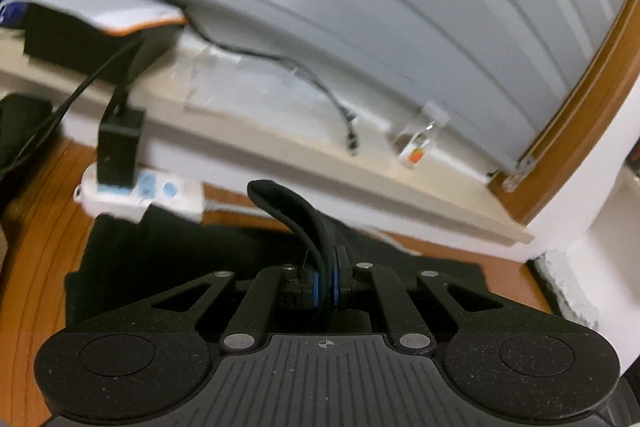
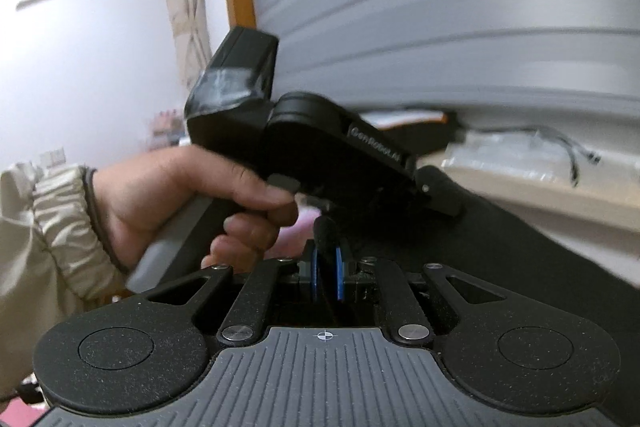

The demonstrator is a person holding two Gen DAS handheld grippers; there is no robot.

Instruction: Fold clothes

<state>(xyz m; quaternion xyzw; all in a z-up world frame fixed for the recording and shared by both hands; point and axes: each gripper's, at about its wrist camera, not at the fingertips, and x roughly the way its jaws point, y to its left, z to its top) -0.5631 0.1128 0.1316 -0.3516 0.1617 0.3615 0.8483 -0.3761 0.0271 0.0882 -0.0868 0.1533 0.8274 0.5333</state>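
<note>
1. The left gripper's (image 1: 327, 267) blue-padded fingers (image 1: 316, 285) pinch a fold of the black garment (image 1: 168, 259), which curls up past the tips.
2. The right gripper (image 2: 327, 269) pinches another bunched edge of the same garment (image 2: 520, 247) between its pads (image 2: 340, 277).
3. The garment is plain, dark and matte, hanging below a beige ledge (image 1: 280, 143).
4. Below that ledge, a white power strip (image 1: 160, 193) holds a black plug (image 1: 118, 151).
5. The left hand (image 2: 180, 195) grips its tool's handle, left of the garment.
</note>
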